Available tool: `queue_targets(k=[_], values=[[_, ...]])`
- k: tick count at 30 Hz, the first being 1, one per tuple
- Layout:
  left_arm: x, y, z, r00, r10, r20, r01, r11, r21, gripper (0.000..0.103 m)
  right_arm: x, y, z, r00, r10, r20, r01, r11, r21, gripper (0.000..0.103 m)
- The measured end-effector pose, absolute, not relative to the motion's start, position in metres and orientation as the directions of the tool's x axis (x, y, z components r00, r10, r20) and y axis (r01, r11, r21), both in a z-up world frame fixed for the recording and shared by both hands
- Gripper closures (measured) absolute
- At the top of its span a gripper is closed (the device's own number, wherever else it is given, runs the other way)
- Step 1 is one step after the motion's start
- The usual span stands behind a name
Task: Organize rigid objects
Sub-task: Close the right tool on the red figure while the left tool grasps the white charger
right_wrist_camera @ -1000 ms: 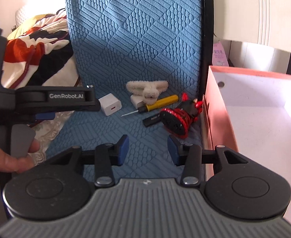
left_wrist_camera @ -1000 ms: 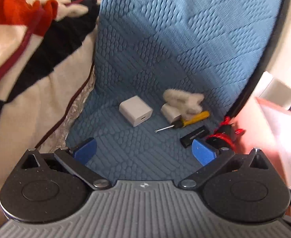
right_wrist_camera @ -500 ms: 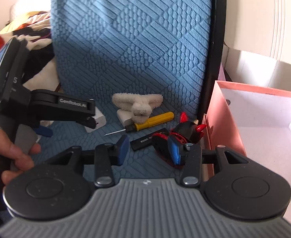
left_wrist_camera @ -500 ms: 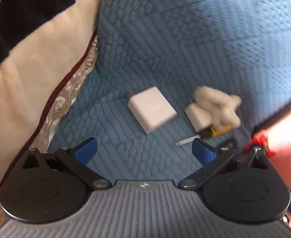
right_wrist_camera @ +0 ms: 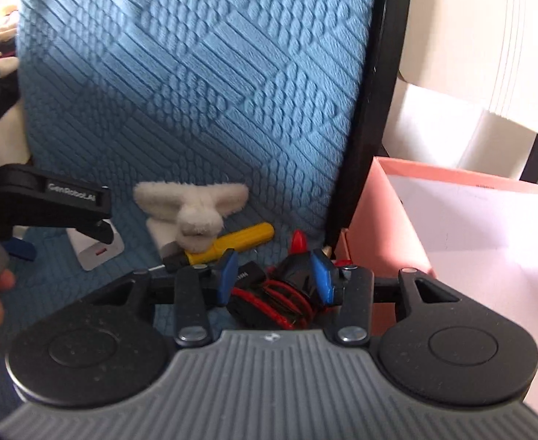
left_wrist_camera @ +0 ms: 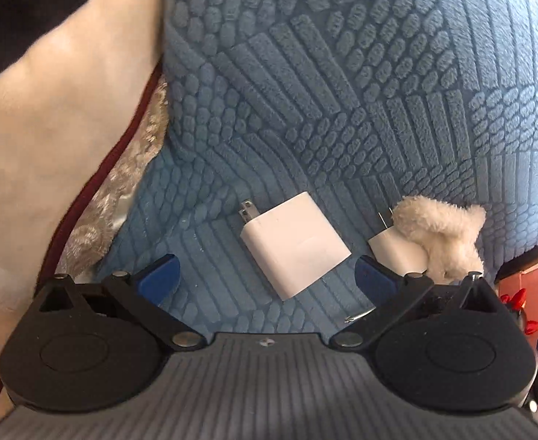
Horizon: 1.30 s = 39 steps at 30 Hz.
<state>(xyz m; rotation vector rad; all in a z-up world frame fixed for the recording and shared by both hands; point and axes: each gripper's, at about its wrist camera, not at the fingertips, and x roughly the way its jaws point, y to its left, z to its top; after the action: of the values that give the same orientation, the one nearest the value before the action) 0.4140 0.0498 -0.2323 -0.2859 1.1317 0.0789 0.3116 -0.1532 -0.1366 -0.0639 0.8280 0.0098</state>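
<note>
Blue textured cushion fabric [left_wrist_camera: 342, 84] is seen filling both wrist views, with small items gathered low on it. From the left wrist view, the left gripper [left_wrist_camera: 267, 275] is held with its blue pads spread wide, and a white plug charger [left_wrist_camera: 294, 244] lies flat on the fabric between them, touched by neither pad. A second, smaller white plug [left_wrist_camera: 397, 253] is partly covered by a fluffy cream toy [left_wrist_camera: 441, 231]. From the right wrist view, the right gripper [right_wrist_camera: 274, 275] is set at a middling width around a black and red toy [right_wrist_camera: 291, 293]; contact with the pads cannot be told. A yellow-handled screwdriver [right_wrist_camera: 236, 240] lies just behind, and a pink box [right_wrist_camera: 452, 242] stands open to the right
</note>
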Motion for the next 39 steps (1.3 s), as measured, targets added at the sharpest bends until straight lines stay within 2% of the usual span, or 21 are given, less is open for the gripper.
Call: queue_targets(k=[6,10,12,13,20,28,31,37,39], values=[[0.422,0.048,-0.239,0.431,-0.086,-0.898,-0.197,0.962,-0.187,0.0,0.32,-0.145,-0.147,0.634,-0.048,-0.772,-0.019,0.997,-0.078,0.056],[0.425,0.046,-0.24,0.448,-0.086,-0.89,-0.181,0.966,-0.184,0.0,0.325,-0.145,-0.153,0.608,-0.079,-0.79,0.026,0.996,-0.08,0.052],[0.423,0.046,-0.239,0.449,-0.079,-0.89,-0.176,0.969,-0.175,0.0,0.328,-0.146,-0.153,0.591,-0.08,-0.803,0.04,0.997,-0.07,0.044],[0.423,0.046,-0.239,0.447,-0.077,-0.891,-0.174,0.97,-0.171,0.0,0.33,-0.147,-0.154,0.581,-0.082,-0.809,0.046,0.997,-0.068,0.033],[0.427,0.044,-0.24,0.461,-0.052,-0.886,-0.153,0.979,-0.137,0.0,0.341,-0.153,-0.17,0.575,-0.025,-0.817,0.103,0.994,0.042,0.022],[0.436,0.023,-0.245,0.453,-0.017,-0.891,-0.146,0.985,-0.093,0.0,0.362,-0.164,-0.173,0.535,-0.013,-0.845,0.241,0.961,0.137,0.024],[0.441,0.021,-0.251,0.464,-0.006,-0.886,-0.15,0.985,-0.085,0.0,0.369,-0.16,-0.178,0.515,-0.05,-0.856,0.242,0.966,0.089,0.025],[0.437,0.031,-0.251,0.49,0.021,-0.871,-0.121,0.992,-0.044,0.0,0.372,-0.156,-0.195,0.514,-0.103,-0.852,0.2,0.98,0.002,0.044],[0.439,0.027,-0.253,0.494,0.016,-0.869,-0.112,0.993,-0.045,0.0,0.372,-0.162,-0.193,0.511,-0.074,-0.856,0.185,0.982,0.026,0.044]])
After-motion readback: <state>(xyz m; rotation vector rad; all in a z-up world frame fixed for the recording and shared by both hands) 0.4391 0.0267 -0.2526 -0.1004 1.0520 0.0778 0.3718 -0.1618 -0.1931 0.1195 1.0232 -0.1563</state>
